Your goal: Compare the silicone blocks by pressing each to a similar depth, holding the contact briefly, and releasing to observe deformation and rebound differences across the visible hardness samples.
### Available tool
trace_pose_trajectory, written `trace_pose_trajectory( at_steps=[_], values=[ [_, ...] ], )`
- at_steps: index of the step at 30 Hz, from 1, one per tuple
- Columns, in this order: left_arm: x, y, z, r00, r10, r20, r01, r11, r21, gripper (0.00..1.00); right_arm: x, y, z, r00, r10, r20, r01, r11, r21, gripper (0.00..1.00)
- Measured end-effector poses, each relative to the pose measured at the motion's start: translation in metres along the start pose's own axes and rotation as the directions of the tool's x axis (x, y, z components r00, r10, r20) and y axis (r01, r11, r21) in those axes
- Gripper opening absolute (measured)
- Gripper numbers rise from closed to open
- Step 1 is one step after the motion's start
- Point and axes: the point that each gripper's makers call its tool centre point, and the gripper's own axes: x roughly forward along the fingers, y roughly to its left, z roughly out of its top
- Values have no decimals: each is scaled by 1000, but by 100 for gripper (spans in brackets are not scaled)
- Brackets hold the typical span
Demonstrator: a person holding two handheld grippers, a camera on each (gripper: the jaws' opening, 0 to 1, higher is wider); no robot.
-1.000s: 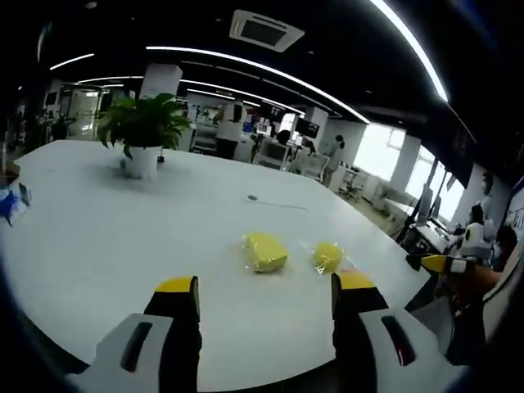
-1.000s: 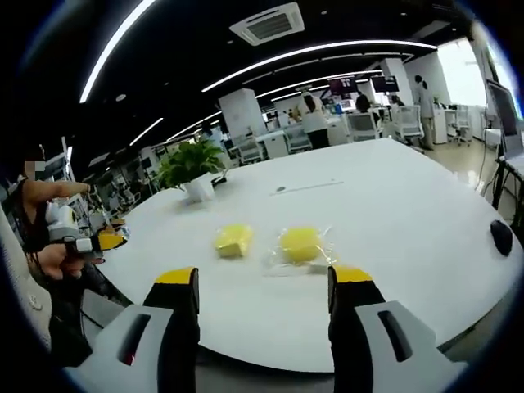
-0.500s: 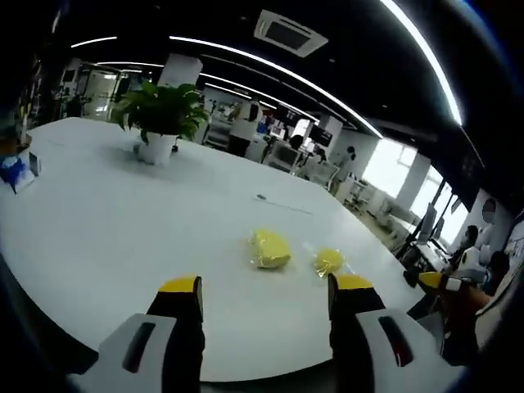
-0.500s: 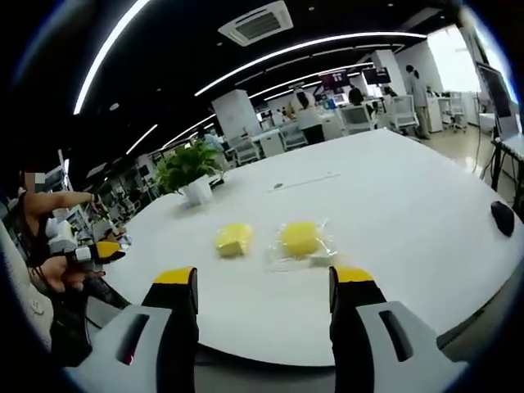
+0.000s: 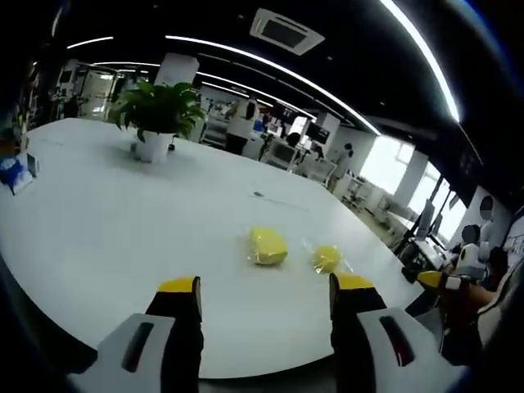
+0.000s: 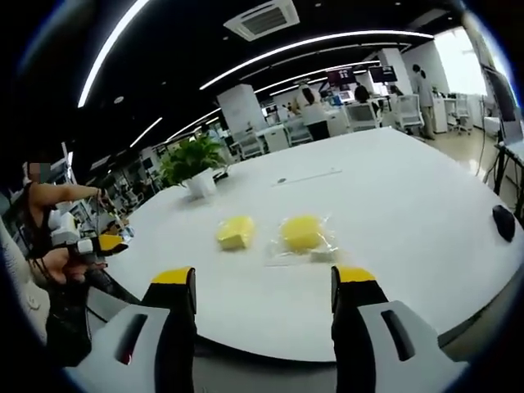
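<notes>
Two yellow silicone blocks lie on a white table (image 5: 123,237). The bare block (image 5: 267,246) (image 6: 235,233) sits beside a second block in clear plastic wrap (image 5: 327,258) (image 6: 300,233). My left gripper (image 5: 260,288) hovers open at the table's near edge, short of both blocks. My right gripper (image 6: 264,282) is open too, held off the table's edge with the blocks ahead between its jaws' line. The other gripper's yellow tip (image 5: 434,278) (image 6: 106,242) shows at each view's side, held by a person's hand.
A potted plant (image 5: 155,119) (image 6: 195,172) stands far back on the table. A thin cable (image 5: 274,199) (image 6: 307,177) lies beyond the blocks. A black mouse (image 6: 503,223) rests at the right, a blue item (image 5: 12,172) at the left. People and desks stand behind.
Both views shifted slightly with the hands; the blocks have not moved. Both grippers stay open and off the blocks.
</notes>
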Motion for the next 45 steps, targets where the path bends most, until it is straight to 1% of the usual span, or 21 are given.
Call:
trace_pose_trajectory(
  at_steps=[2,4,11,21,24,27,37,45],
  values=[
    [1,2,1,1000,11,2,-11,1000,-12,65,0,0,2,1000,1,2,-1,1000,4,62],
    [1,2,0,1000,13,-4,-13,1000,-13,65,-1,0,5,1000,5,13,-5,1000,6,61],
    [3,4,2,1000,15,3,-15,1000,-3,64,-3,-8,7,1000,-9,16,9,1000,-5,61],
    [11,-2,-2,1000,-6,-16,6,1000,16,63,-2,-10,5,1000,-17,9,17,1000,-14,60],
    [11,-2,-2,1000,-9,-14,9,1000,9,63,-2,-10,4,1000,-14,5,14,1000,-14,60],
    [11,-2,-4,1000,-9,-27,10,1000,19,63,-1,-10,2,1000,-12,-7,12,1000,-27,59],
    [11,-2,-7,999,-11,-42,12,1000,25,63,-1,-8,4,1000,-2,-6,2,999,-33,58],
    [10,0,-10,999,-11,-49,12,1000,23,62,-2,-7,2,1000,-2,-14,1,999,-46,58]
  ],
)
